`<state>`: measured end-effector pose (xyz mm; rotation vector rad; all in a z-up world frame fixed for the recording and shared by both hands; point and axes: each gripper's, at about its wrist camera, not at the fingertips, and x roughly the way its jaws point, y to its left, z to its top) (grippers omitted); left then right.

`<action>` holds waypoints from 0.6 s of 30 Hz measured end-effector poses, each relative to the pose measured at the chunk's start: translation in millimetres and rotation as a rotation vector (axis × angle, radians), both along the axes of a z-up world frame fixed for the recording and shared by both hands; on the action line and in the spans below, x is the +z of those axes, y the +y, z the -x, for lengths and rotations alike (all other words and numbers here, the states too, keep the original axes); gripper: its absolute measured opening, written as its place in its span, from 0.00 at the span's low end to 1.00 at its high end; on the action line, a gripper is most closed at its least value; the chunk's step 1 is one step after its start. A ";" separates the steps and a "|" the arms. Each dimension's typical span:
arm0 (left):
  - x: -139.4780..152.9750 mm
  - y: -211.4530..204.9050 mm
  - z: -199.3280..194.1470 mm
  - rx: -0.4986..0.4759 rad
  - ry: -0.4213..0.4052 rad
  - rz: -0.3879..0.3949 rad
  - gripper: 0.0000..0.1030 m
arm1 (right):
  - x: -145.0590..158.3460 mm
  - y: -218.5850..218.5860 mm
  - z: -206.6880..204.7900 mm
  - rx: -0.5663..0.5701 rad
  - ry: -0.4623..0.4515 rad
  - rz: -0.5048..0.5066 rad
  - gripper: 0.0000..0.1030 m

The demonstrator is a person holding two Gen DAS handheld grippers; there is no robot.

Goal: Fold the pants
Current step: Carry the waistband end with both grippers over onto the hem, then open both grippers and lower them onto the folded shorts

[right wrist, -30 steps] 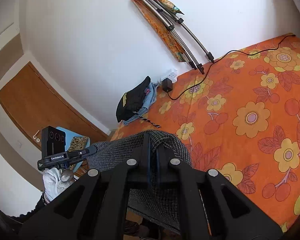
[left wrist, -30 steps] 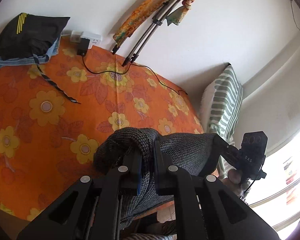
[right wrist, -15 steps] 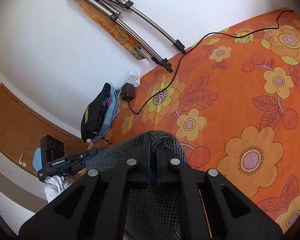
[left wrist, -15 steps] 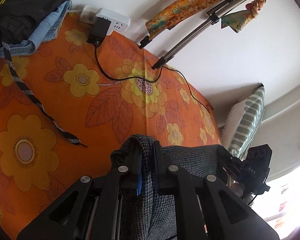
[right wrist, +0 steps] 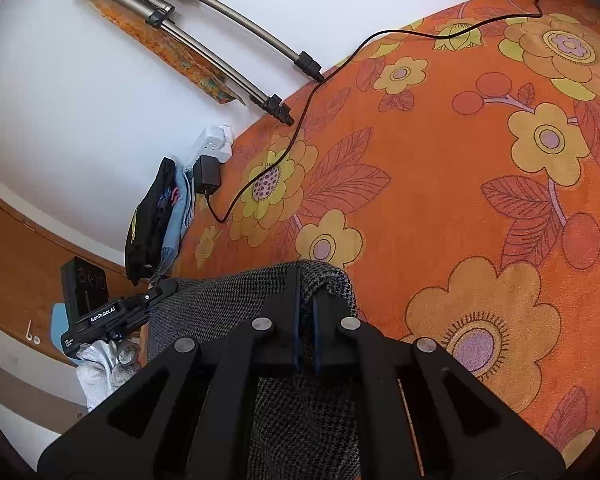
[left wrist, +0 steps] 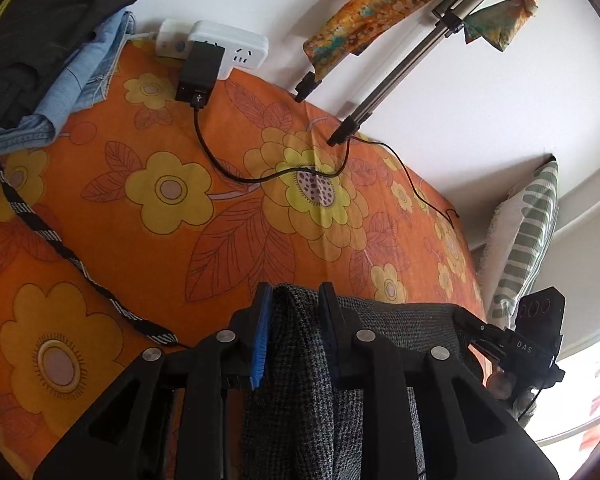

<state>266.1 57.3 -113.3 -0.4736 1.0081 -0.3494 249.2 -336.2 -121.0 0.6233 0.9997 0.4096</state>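
The grey checked pants [left wrist: 396,320] hang stretched between my two grippers above the orange flowered bed [left wrist: 180,240]. My left gripper [left wrist: 296,300] is shut on one corner of the pants; the cloth bunches between its fingers. My right gripper [right wrist: 306,280] is shut on the other corner of the pants [right wrist: 236,296]. In the left wrist view the right gripper [left wrist: 472,328] shows at the far end of the taut edge. In the right wrist view the left gripper [right wrist: 168,286] shows at the left. The rest of the pants hangs out of sight below.
A pile of folded dark and denim clothes [left wrist: 40,64] lies at the bed's far corner, with a striped strap [left wrist: 52,240] trailing from it. A white power strip [left wrist: 220,42], a black charger and cable [left wrist: 260,176], tripod legs [left wrist: 400,72] and a striped pillow [left wrist: 528,232] line the wall.
Both grippers have carried the pants forward over the bed toward the wall. The power strip, cable and clothes pile now look much closer. Both grips are unchanged.
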 end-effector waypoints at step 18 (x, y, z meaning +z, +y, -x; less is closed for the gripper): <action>35.3 -70.0 81.4 -0.282 -0.231 -0.299 0.29 | 55.4 64.4 79.5 0.209 -0.238 0.301 0.45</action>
